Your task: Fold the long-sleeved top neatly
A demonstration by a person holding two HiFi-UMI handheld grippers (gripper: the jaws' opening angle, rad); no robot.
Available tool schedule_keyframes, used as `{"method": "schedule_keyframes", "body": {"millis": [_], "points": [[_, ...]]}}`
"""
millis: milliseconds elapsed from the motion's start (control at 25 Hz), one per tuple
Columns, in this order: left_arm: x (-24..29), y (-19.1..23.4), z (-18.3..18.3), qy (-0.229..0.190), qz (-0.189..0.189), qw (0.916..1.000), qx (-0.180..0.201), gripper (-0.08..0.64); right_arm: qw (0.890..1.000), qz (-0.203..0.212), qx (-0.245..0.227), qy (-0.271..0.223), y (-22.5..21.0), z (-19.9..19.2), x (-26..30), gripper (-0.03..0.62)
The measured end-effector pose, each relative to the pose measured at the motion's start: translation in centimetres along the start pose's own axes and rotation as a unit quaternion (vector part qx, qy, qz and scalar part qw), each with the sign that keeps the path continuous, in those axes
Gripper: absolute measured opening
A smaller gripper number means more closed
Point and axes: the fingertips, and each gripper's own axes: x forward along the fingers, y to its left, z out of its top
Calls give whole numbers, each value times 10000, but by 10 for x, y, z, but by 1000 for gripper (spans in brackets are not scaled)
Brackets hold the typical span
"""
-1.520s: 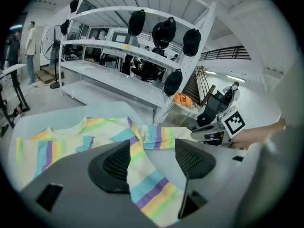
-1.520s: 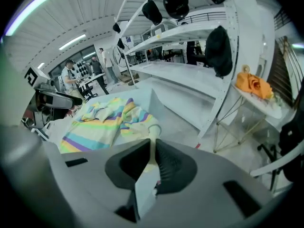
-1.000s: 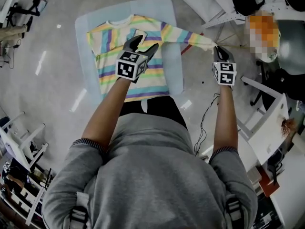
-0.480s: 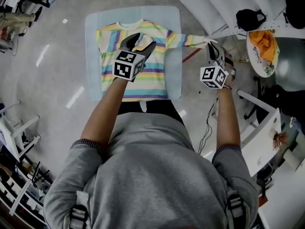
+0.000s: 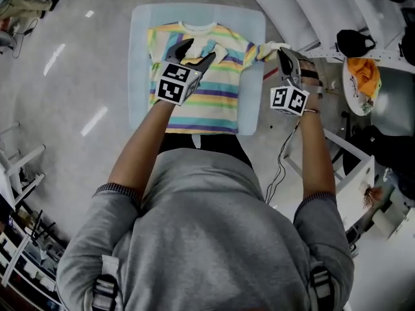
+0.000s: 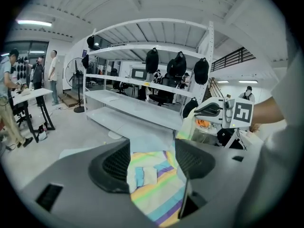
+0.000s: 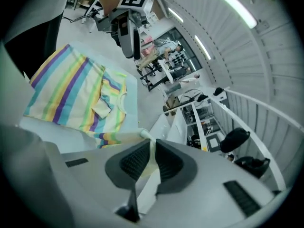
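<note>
A striped long-sleeved top [image 5: 207, 89] lies flat on a pale blue mat [image 5: 139, 57] on the floor. One sleeve is folded across the chest, its cuff [image 5: 217, 49] near the collar. My left gripper [image 5: 192, 49] hovers over the chest with its jaws wide apart and nothing between them; the stripes show through the gap [image 6: 152, 151]. My right gripper [image 5: 283, 54] sits just off the mat's right edge, shut on the pale end of the other sleeve [image 5: 262, 49]. That fabric runs up between its pads [image 7: 152, 148].
White shelving [image 5: 311, 5] runs along the upper right, with a black bag [image 5: 353, 42] on it. An orange item [image 5: 363, 73] lies on a round stand. A cable [image 5: 282, 167] trails on the floor at right. People [image 6: 9, 94] stand far off.
My right gripper has rolled over and carried the sleeve end in toward the top's body, so the sleeve is no longer stretched out. My left gripper has shifted up toward the collar.
</note>
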Motion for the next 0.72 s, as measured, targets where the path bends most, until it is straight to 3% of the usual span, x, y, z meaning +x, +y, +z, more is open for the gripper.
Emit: {"method": "schedule_keyframes", "body": {"millis": [360,720], "points": [[-29,46,-17,-2,178,9996,-199,308,9950,211,-699,-676,12,97,34,44],[-62,91,-59,135,477,9971,-574,308,9740,797,-1474,-1528,71,194,85,44]]}}
